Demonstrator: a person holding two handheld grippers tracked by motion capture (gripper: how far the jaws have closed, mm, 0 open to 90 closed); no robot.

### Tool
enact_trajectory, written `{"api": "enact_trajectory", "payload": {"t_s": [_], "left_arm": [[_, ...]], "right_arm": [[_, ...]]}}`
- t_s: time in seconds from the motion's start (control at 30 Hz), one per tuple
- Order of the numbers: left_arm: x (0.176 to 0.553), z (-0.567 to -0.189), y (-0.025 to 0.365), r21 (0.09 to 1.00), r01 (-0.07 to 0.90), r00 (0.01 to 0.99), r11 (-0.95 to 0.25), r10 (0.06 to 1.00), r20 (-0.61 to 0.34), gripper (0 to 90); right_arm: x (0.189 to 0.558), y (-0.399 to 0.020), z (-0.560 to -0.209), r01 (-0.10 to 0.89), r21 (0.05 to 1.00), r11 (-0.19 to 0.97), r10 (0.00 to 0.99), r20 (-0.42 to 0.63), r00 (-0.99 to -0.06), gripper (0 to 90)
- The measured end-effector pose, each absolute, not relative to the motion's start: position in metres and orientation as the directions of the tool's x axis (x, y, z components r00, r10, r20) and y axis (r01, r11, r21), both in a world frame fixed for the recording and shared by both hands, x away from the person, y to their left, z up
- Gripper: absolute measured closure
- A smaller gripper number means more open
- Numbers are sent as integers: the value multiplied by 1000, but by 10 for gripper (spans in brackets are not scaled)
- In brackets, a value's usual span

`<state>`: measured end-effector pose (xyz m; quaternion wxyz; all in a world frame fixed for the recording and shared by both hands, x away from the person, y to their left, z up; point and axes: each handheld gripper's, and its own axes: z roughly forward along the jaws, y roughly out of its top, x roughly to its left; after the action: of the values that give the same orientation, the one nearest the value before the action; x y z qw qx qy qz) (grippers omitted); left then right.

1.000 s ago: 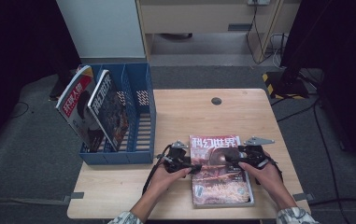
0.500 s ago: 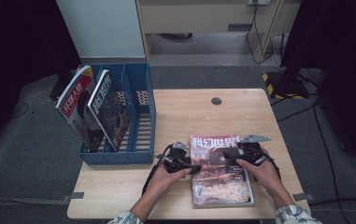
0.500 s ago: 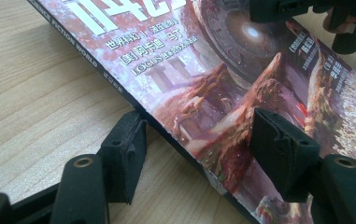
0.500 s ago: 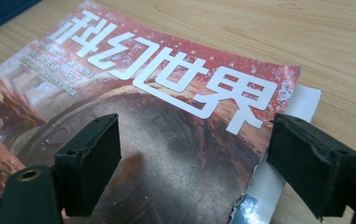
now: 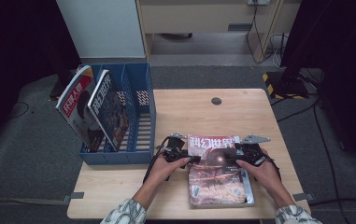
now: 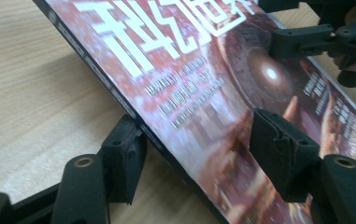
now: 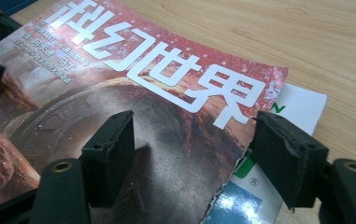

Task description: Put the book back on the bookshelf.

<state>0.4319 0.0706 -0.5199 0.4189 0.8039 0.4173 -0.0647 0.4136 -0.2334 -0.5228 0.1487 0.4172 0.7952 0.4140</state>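
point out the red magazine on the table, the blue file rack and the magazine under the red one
red magazine [image 5: 215, 161], high view, middle of its cover
blue file rack [image 5: 139, 122], high view, slatted right wall
lower magazine [image 7: 302, 103], right gripper view, white corner showing from beneath

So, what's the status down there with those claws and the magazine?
Left claw open, astride red magazine's spine. Right claw open, jaws just closing in across the cover's edge, not pinching. Second magazine lies underneath.

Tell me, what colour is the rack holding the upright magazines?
Blue. The rack shows best in the high view, at the table's left edge.
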Motion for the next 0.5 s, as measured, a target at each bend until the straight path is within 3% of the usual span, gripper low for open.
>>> {"api": "enact_trajectory", "payload": {"t_s": [0.17,0.3,0.5], "left_arm": [[437,-522,74,616,732,636,-292,618,-462,370],[434,-516,77,639,714,648,-285,616,-449,462],[431,-509,78,643,708,649,-293,629,-427,553]], "right_arm": [[411,-229,-523,530,783,327,763,113,-637,336],[411,-228,-523,532,782,325,758,120,-641,335],[420,-227,-522,568,775,278,782,161,-602,216]]}}
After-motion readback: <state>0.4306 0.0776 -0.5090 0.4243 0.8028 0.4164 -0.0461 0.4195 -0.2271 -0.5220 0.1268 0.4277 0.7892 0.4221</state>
